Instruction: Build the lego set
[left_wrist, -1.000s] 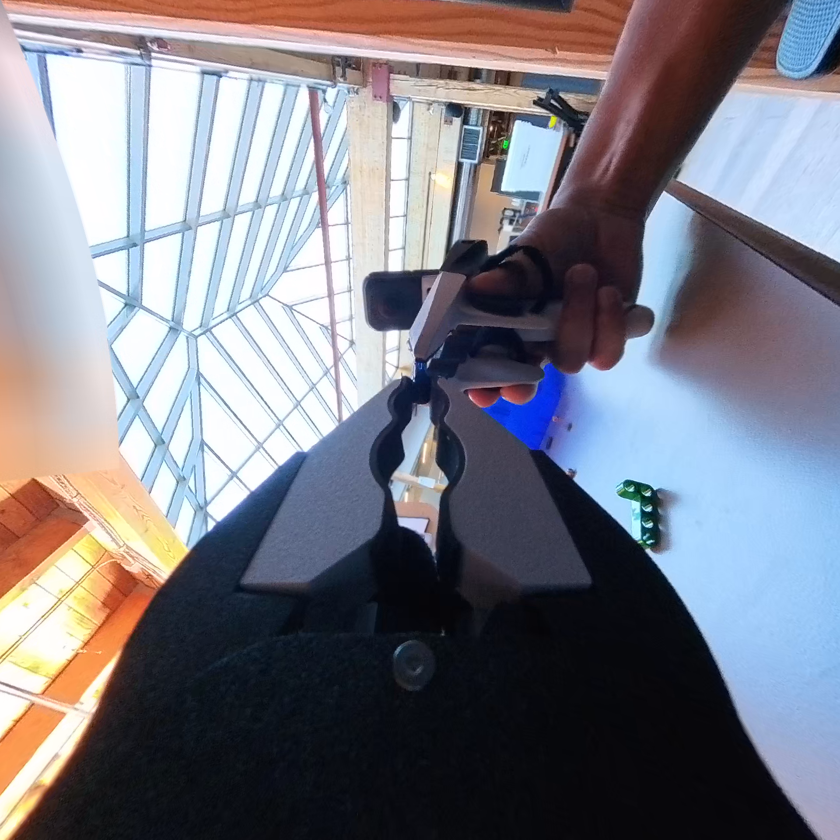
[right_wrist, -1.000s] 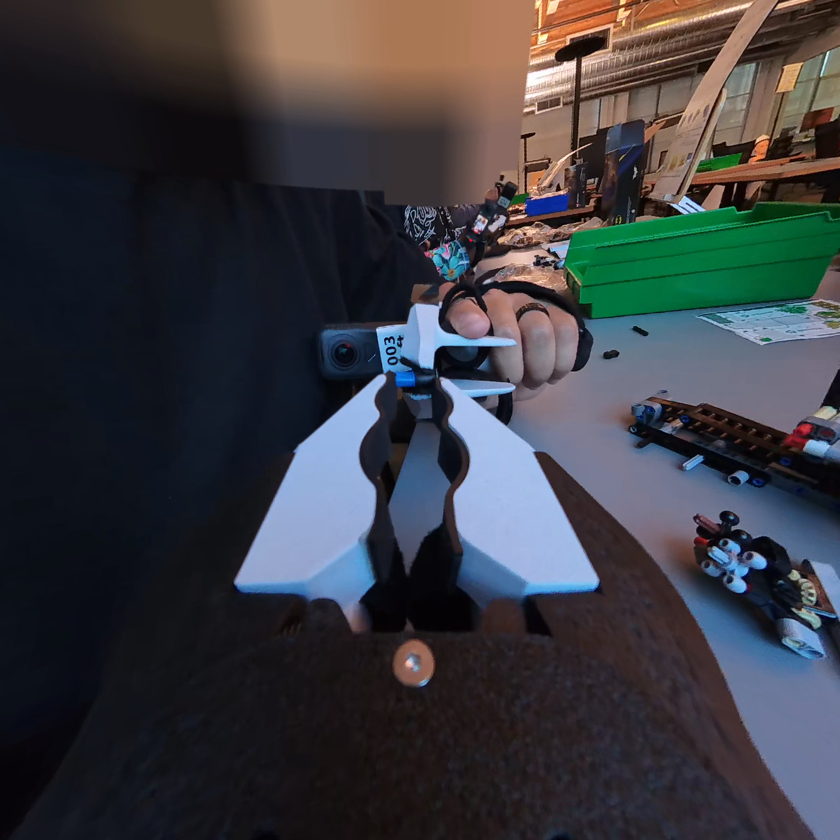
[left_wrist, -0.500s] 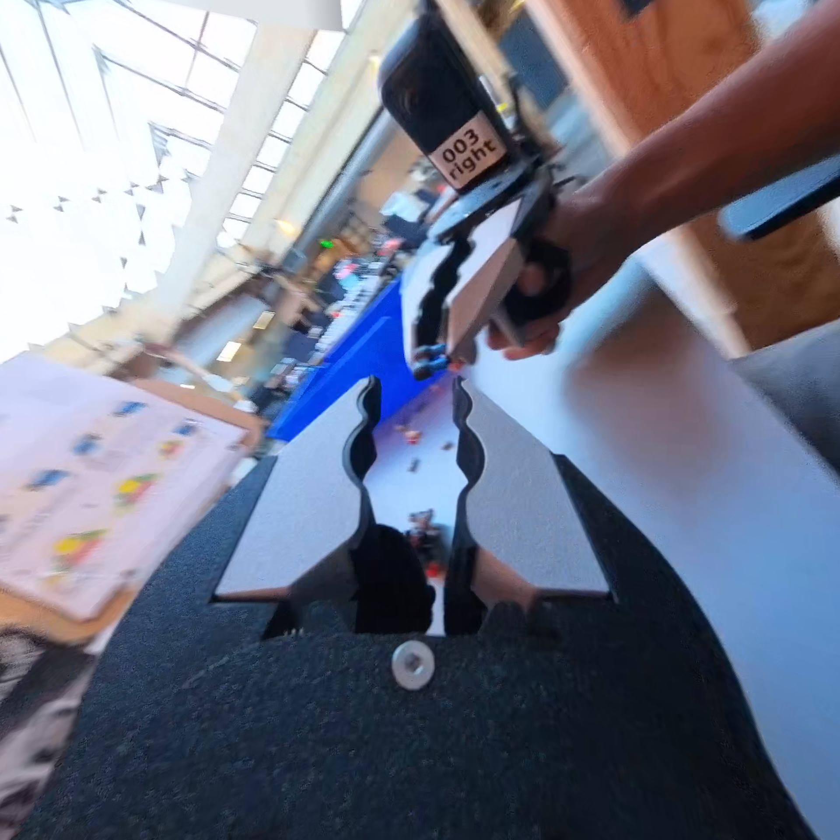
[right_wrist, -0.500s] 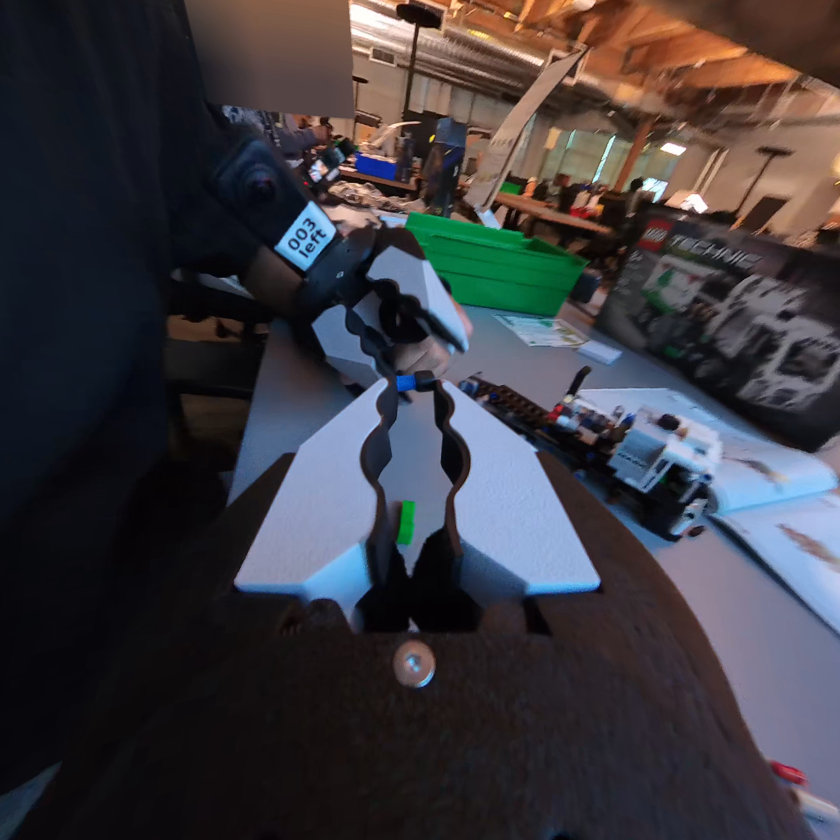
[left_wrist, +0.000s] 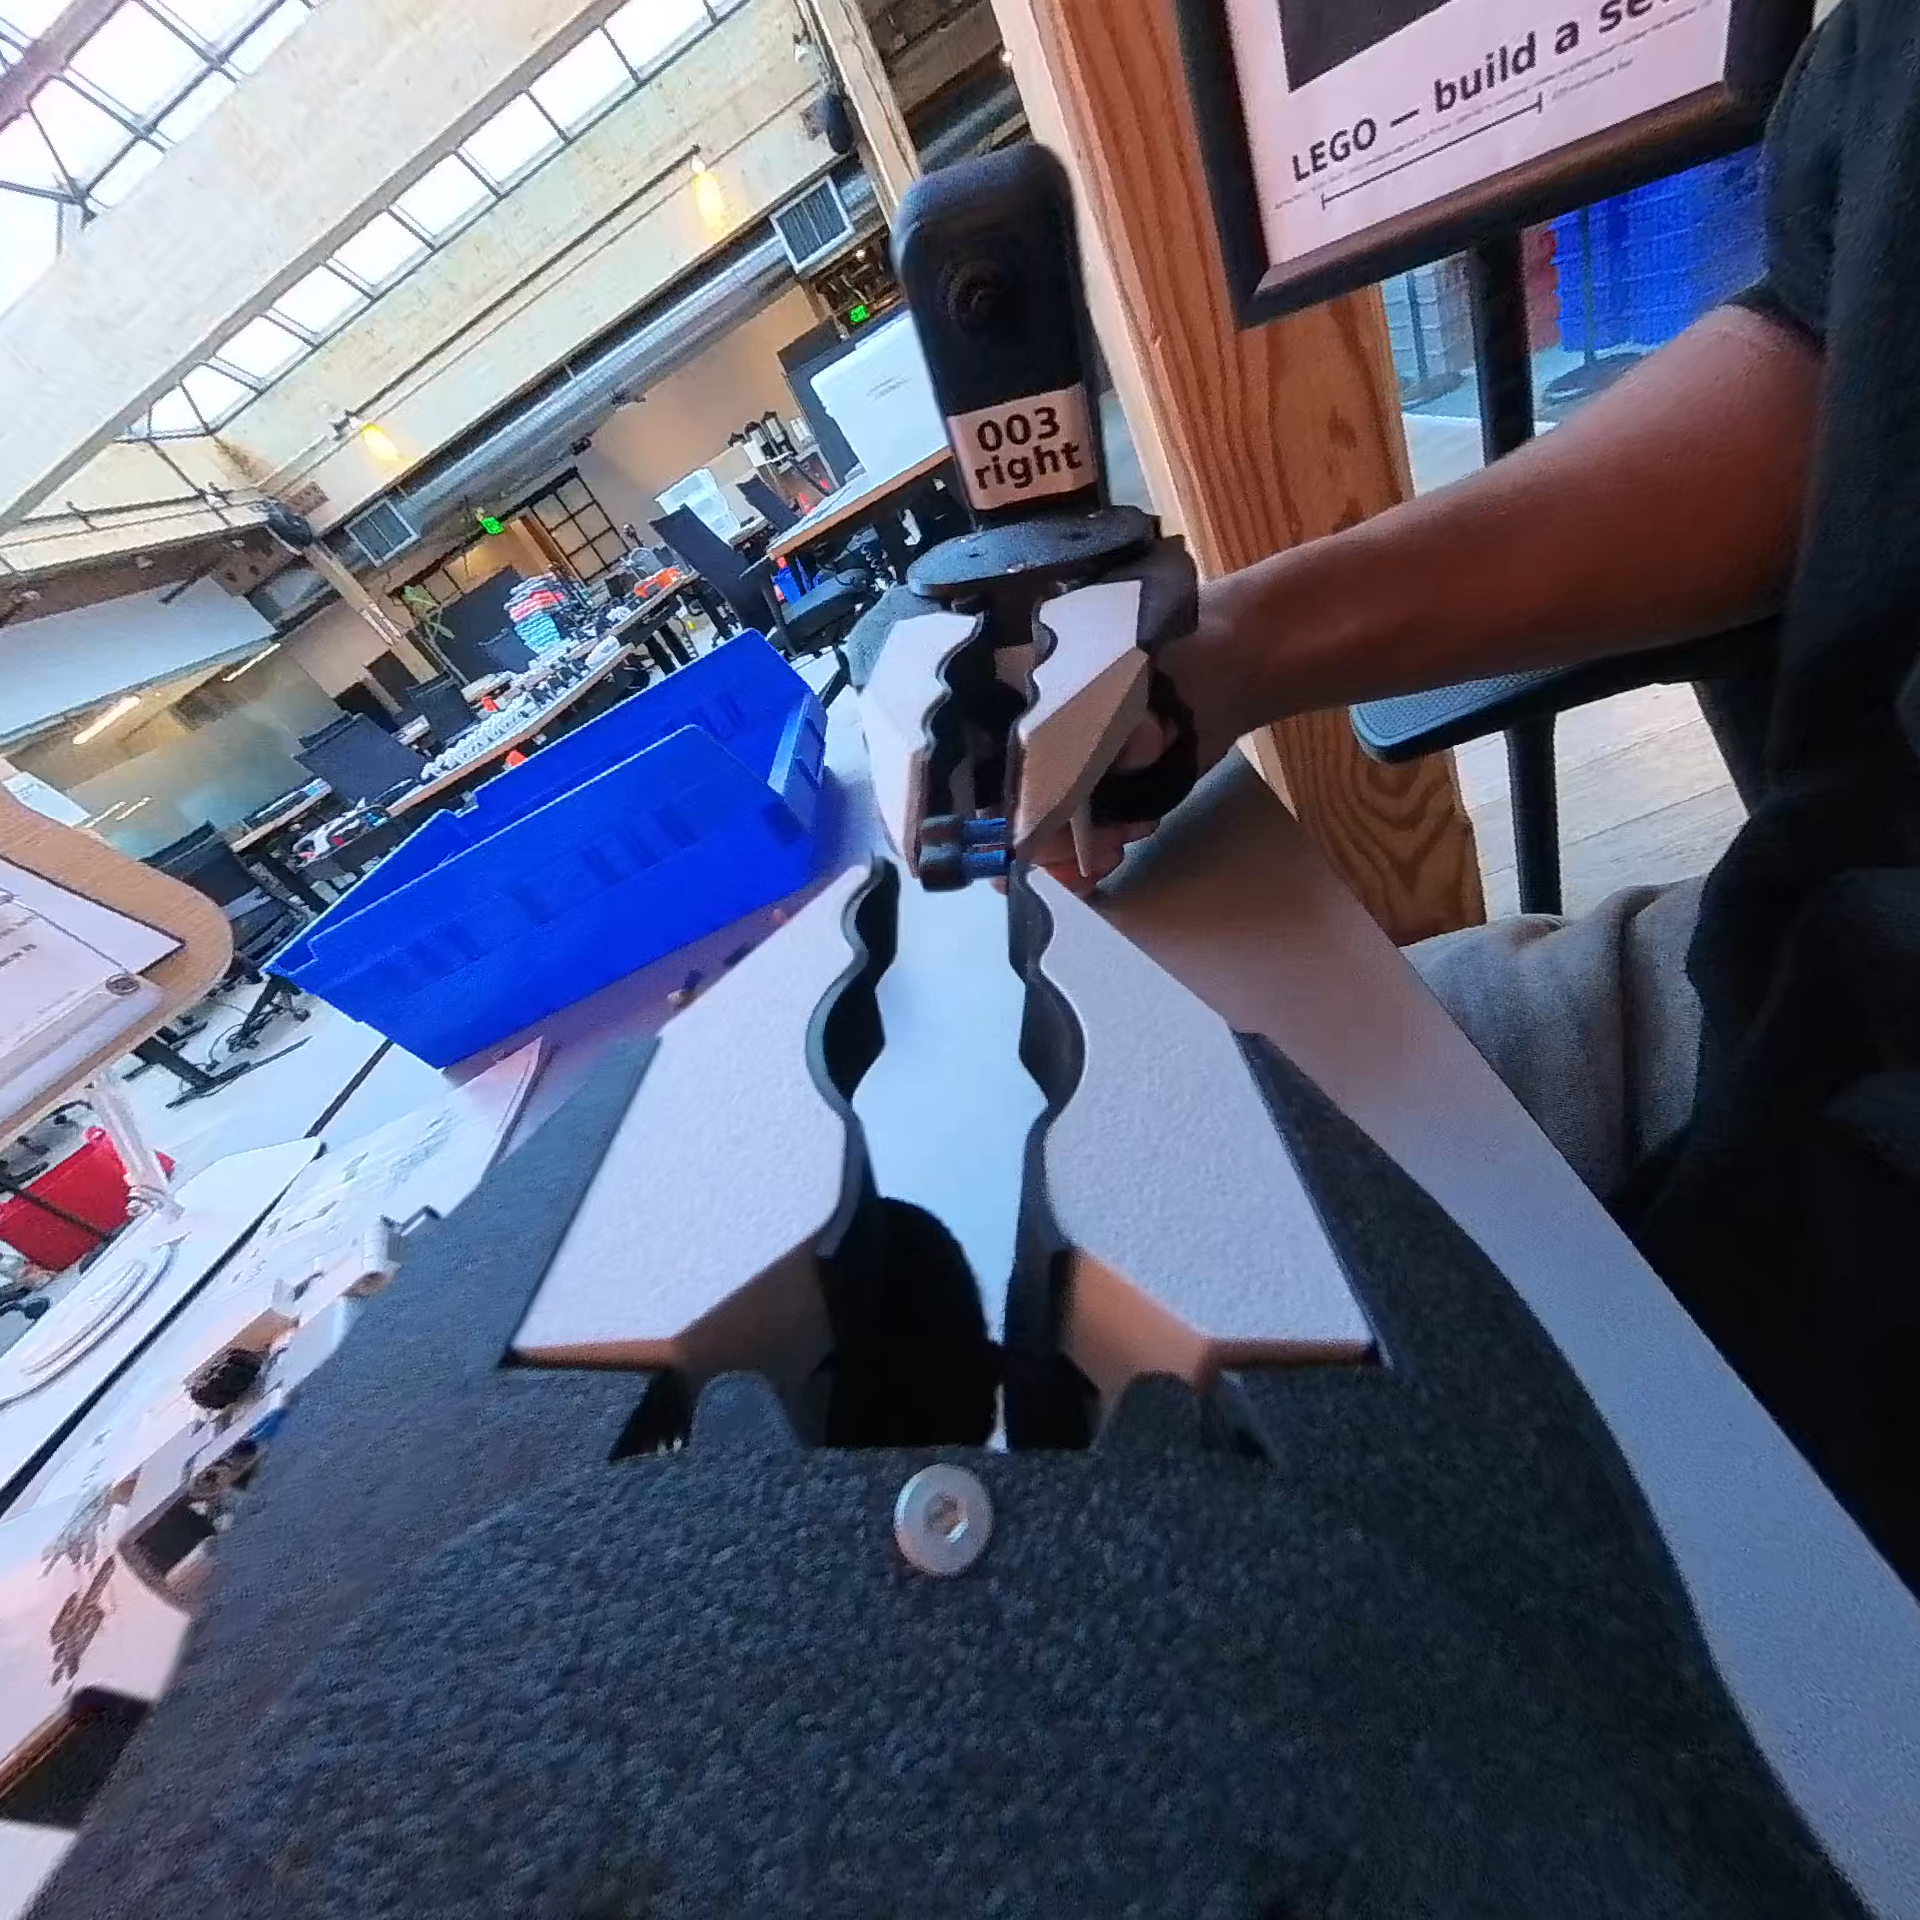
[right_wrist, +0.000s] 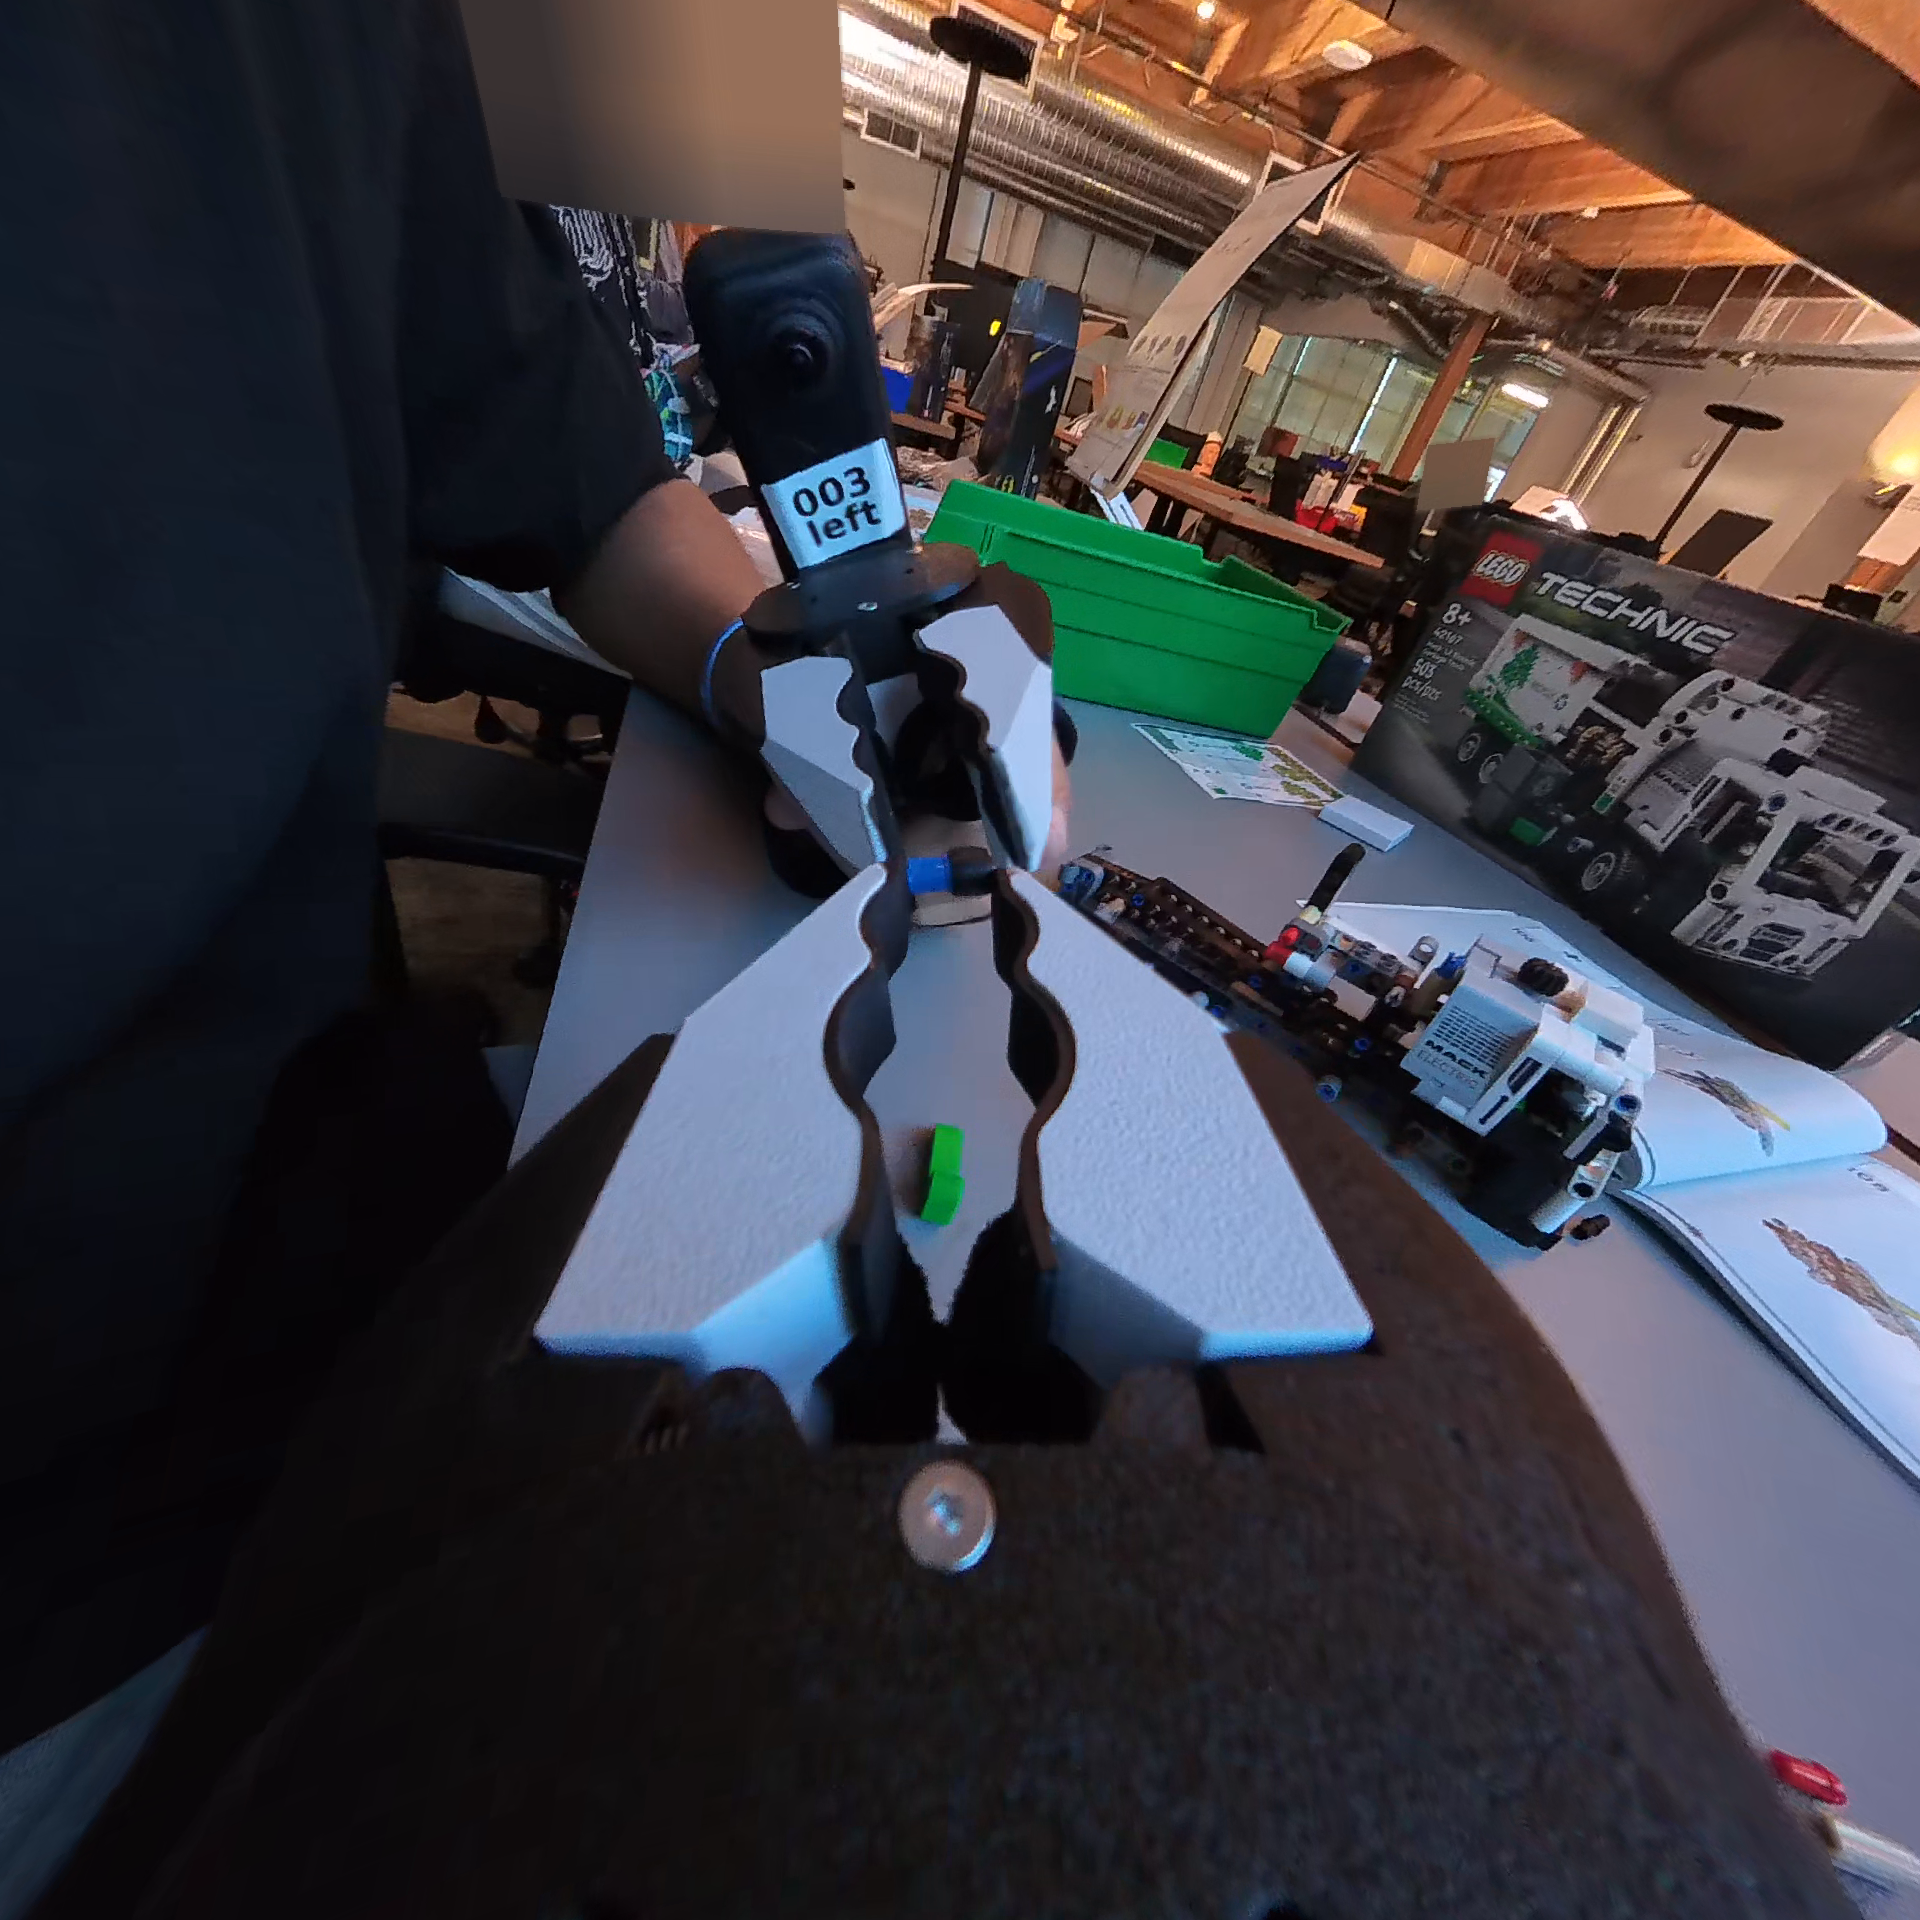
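Observation:
My right gripper (right_wrist: 943, 883) is shut on a small blue-and-black pin (right_wrist: 933, 871), which is held crosswise between its tips above the grey table (right_wrist: 1195, 821). My left gripper (left_wrist: 953, 891) is open and empty, and points tip to tip at the right gripper (left_wrist: 971, 844), just short of the pin (left_wrist: 971, 852). The left gripper also shows in the right wrist view (right_wrist: 948, 847) with its jaws apart. A part-built white truck (right_wrist: 1507, 1060) on a black chassis (right_wrist: 1174, 935) stands on the table to the right. A small green piece (right_wrist: 943, 1174) lies below my right fingers.
A green bin (right_wrist: 1143, 613), the set's box (right_wrist: 1662, 769) and an open instruction booklet (right_wrist: 1766, 1132) stand on the right side. A blue bin (left_wrist: 582, 862) is ahead of the left gripper. A wooden post (left_wrist: 1247, 416) rises by the table edge. The person's body is close by.
A second ago both grippers pinched the pin tip to tip, held high. The left gripper has opened and let go; the right keeps the pin. Both have swung down level over the table.

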